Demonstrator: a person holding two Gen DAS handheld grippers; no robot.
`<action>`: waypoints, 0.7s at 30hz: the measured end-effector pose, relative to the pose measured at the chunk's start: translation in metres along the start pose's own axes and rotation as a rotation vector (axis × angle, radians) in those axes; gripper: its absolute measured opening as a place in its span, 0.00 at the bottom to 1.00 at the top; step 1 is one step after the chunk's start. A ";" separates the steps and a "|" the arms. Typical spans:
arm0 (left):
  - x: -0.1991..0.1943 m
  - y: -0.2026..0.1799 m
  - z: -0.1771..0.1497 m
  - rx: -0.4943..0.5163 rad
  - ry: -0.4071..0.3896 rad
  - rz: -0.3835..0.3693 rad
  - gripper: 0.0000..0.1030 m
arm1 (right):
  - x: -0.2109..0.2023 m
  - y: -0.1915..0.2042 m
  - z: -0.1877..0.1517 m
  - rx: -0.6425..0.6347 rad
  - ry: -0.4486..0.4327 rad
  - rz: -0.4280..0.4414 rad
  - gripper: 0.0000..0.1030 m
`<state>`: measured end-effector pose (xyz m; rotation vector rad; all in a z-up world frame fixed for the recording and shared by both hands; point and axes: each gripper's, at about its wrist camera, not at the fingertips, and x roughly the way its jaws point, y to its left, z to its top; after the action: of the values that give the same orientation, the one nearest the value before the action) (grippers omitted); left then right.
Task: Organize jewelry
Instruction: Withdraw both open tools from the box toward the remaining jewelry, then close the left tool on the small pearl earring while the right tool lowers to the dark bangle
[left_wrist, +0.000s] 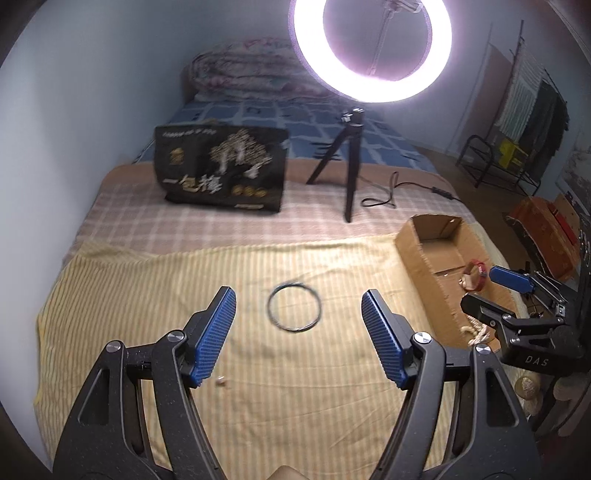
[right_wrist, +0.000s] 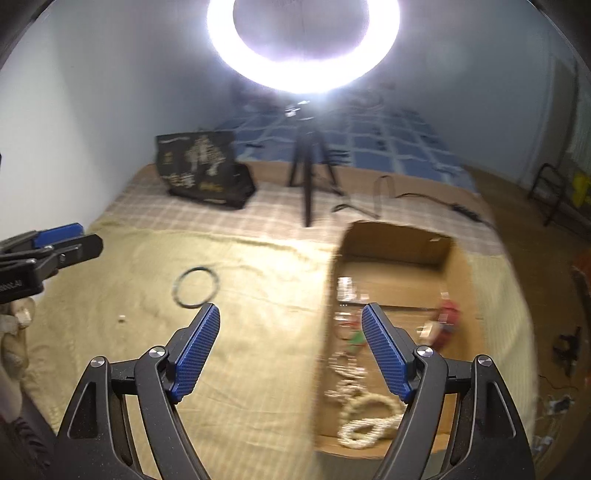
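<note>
Bedroom light from a glowing white ring lamp (left_wrist: 373, 51) on its black tripod (left_wrist: 347, 162) falls across the bed, where a yellow striped cloth (left_wrist: 147, 295) is spread as your work area. Behind it stands a black printed gift bag (left_wrist: 221, 170).

Most of the sorting looks done, judging by what sits in the open brown cardboard box (right_wrist: 399, 243) at the right edge of the cloth: a cream beaded rope necklace (right_wrist: 369, 417) coiled near the front, a red bangle-like piece (right_wrist: 448, 317) further back, and several smaller items, too blurred to name.

At least 2 things remain outside. A thin dark wire hoop bangle (left_wrist: 294, 308) lies flat on the cloth, well apart from the box, and a tiny pale bead or stud (left_wrist: 221, 380) lies nearer you, just beside the left tool's inner finger in the left wrist view.

Your left tool (left_wrist: 299, 332) has its blue pads spread wide and holds nothing; it hovers over the cloth with the hoop lying between and beyond its fingertips, so that piece seems your likely next pick. Your right tool (right_wrist: 291, 339) is equally spread and empty, poised above the box's near-left wall.
</note>
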<state>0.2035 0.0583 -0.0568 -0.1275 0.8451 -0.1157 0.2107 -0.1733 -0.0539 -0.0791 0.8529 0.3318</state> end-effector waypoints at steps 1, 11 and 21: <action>0.001 0.006 -0.002 -0.007 0.009 0.001 0.71 | 0.005 0.005 0.001 0.000 0.008 0.015 0.77; 0.022 0.059 -0.032 -0.059 0.141 0.019 0.39 | 0.050 0.037 0.007 0.037 0.124 0.069 0.77; 0.051 0.092 -0.062 -0.150 0.272 -0.022 0.24 | 0.090 0.047 0.004 0.081 0.181 0.124 0.76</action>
<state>0.1959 0.1373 -0.1496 -0.2661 1.1241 -0.0909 0.2536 -0.1047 -0.1156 0.0197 1.0522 0.4099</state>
